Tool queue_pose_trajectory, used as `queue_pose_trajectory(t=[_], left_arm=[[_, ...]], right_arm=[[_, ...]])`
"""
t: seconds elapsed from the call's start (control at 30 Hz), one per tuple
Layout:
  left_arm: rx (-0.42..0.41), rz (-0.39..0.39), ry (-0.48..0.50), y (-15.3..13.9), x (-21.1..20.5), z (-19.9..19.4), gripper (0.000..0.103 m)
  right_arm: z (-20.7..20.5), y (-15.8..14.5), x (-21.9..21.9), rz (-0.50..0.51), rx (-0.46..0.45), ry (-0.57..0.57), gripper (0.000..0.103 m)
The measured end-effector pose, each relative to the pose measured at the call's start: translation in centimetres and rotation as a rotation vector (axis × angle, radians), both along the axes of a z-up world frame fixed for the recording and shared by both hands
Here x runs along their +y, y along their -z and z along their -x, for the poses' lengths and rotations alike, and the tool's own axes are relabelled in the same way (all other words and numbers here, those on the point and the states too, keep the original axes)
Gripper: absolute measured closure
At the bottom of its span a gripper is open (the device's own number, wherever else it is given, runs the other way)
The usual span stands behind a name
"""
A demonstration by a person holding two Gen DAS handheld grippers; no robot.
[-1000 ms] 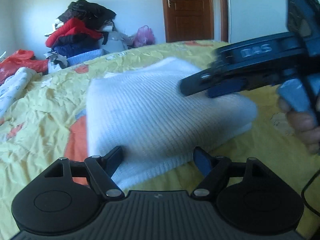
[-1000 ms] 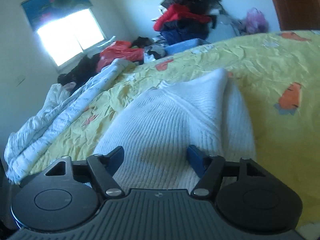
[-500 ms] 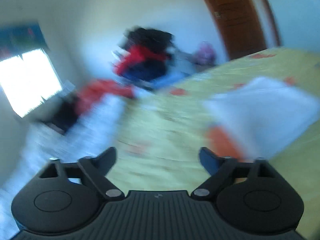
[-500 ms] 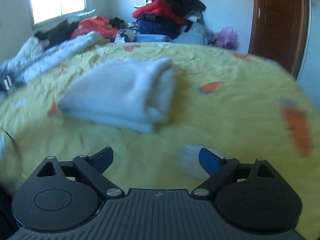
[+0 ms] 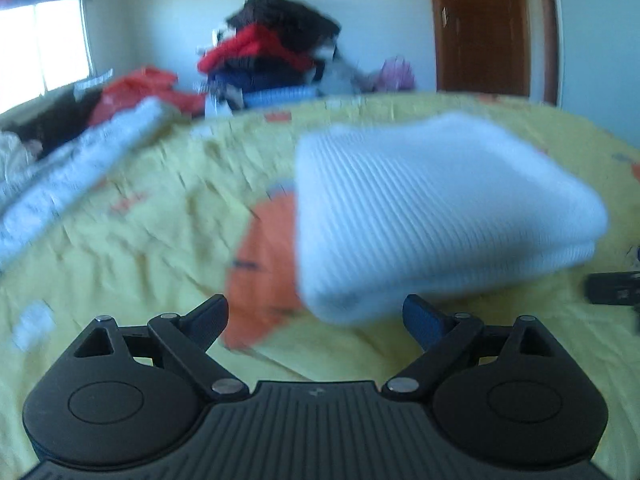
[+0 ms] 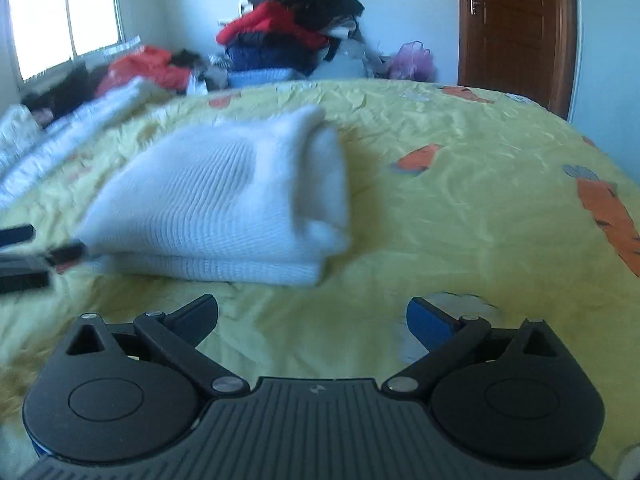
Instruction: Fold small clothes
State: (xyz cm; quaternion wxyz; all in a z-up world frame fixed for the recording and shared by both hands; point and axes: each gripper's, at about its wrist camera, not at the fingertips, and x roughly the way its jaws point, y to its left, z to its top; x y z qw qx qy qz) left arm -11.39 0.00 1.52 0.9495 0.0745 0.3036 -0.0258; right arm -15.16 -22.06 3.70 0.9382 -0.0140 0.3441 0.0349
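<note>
Your left gripper (image 5: 316, 318) and right gripper (image 6: 312, 316) both sit spread apart w/ nothing between the fingers, just short of 1 folded white knit garment (image 6: 224, 196). It lies mid yellow bedspread (image 6: 460, 208), free sheet on its right & front. Ribbed, stacked in layers, thick rolled fold along its right edge.

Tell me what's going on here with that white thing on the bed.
A person holding a gripper in each hand is folding small clothes on a yellow bedsheet. The white knit garment lies folded into a compact stack. The left gripper and right gripper are both open, holding nothing, just short of the garment. More clothes sit piled at the back wall.
</note>
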Motion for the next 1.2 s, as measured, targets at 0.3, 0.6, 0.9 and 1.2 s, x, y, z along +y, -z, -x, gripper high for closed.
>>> queue_pose_trajectory(t=[0.3, 0.6, 0.9, 1.2], left_arm=[[0.072, 0.051, -0.043, 1.5, -0.6, -2.2, 0.0], [0.081, 0.101, -0.039, 1.9, -0.2, -2.0, 0.0], [0.084, 0.102, -0.036, 1.9, -0.2, -2.1, 0.0], [0.086, 0.103, -0.033, 1.8, -0.2, -2.1, 0.0]], right_arm=[[-1.8, 2.4, 1.7, 0.026, -0.007, 0.06, 0.0], [-1.3, 3.4, 2.0, 0.037, -0.043, 0.075, 0.0], [-1.3, 3.4, 2.0, 0.038, -0.041, 0.074, 0.0], [-1.3, 3.4, 2.0, 0.038, -0.041, 0.073, 0.0]])
